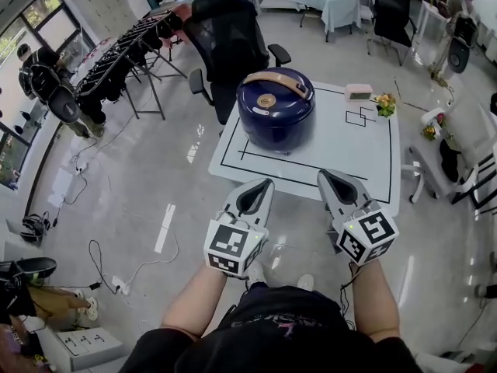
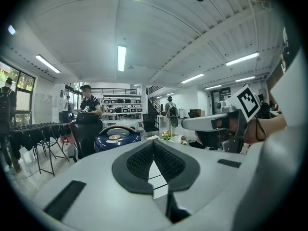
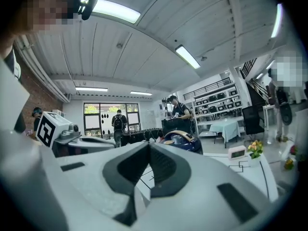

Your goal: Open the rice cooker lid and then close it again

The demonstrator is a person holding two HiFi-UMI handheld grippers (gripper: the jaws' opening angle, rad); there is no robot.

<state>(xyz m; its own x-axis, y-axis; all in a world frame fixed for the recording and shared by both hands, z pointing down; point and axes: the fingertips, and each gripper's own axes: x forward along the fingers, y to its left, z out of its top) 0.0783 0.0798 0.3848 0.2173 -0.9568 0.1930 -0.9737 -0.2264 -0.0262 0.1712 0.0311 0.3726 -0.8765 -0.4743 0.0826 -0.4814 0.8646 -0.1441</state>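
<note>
Rice cooker (image 1: 275, 109), dark blue with a tan handle arched over its top, sat with its lid down on the far left part of the white table (image 1: 373, 162), inside the black rectangle marked on the tabletop; a small pale clock (image 1: 358, 92) and a little bunch of flowers (image 1: 384, 104) stood near the table's far right corner, apart from the cooker; a black office chair (image 1: 229, 29) stood just behind the table.

Left gripper (image 1: 265, 183) hovered at the table's near edge, its jaws pressed together with nothing between them; right gripper (image 1: 325, 176) hung beside it, tips over the near part of the tabletop, jaws likewise clenched on nothing; both pointed toward the cooker, and neither touched it; a gap lay between the two grippers.

Off to the left a long rack (image 1: 116, 61) held rows of dark gear, and a person (image 1: 37, 68) in dark clothes stood near the windows.
</note>
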